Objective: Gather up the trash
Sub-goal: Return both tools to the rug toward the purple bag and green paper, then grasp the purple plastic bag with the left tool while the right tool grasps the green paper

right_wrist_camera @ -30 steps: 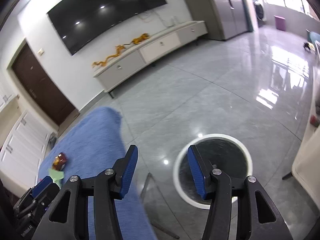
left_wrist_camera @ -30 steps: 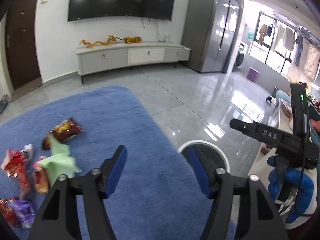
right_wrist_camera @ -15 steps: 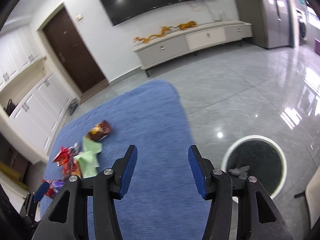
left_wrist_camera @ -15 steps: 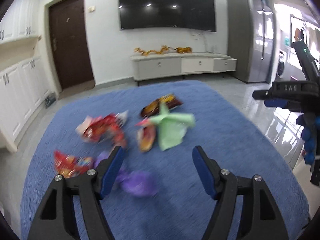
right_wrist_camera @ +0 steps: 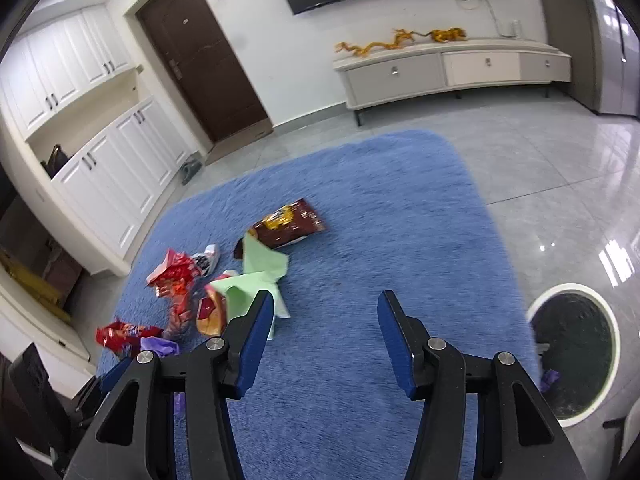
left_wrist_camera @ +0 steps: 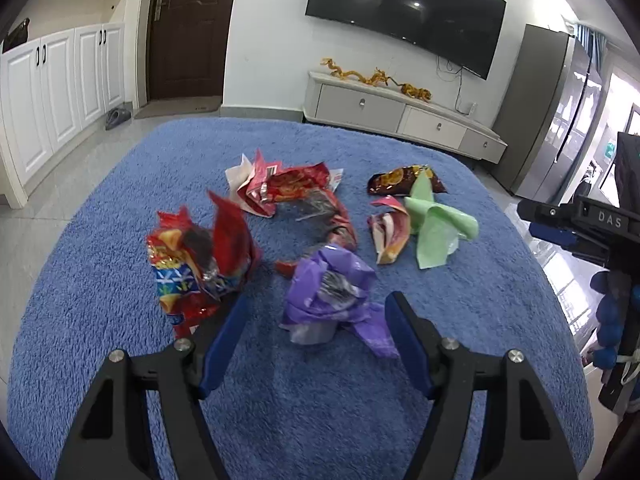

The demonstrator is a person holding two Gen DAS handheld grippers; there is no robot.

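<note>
Several pieces of trash lie on a blue rug (left_wrist_camera: 120, 208). A crumpled purple wrapper (left_wrist_camera: 332, 300) lies just ahead of my left gripper (left_wrist_camera: 316, 332), which is open and empty above the rug. A red snack bag (left_wrist_camera: 200, 256) is to its left, a red wrapper (left_wrist_camera: 292, 192) and a brown bag (left_wrist_camera: 400, 180) farther off, a green paper (left_wrist_camera: 436, 228) to the right. My right gripper (right_wrist_camera: 326, 328) is open and empty over the rug (right_wrist_camera: 380, 220), with the green paper (right_wrist_camera: 256, 276) by its left finger. A white-rimmed bin (right_wrist_camera: 576, 352) stands at the right.
The right gripper's body shows at the right edge of the left wrist view (left_wrist_camera: 592, 232). A low TV cabinet (right_wrist_camera: 448, 68) stands against the far wall, white cupboards (right_wrist_camera: 112, 168) on the left. Glossy tiled floor (right_wrist_camera: 560, 168) surrounds the rug.
Both grippers swung left from the bin toward the trash pile. The left gripper moved closer to the purple wrapper. Both stayed open.
</note>
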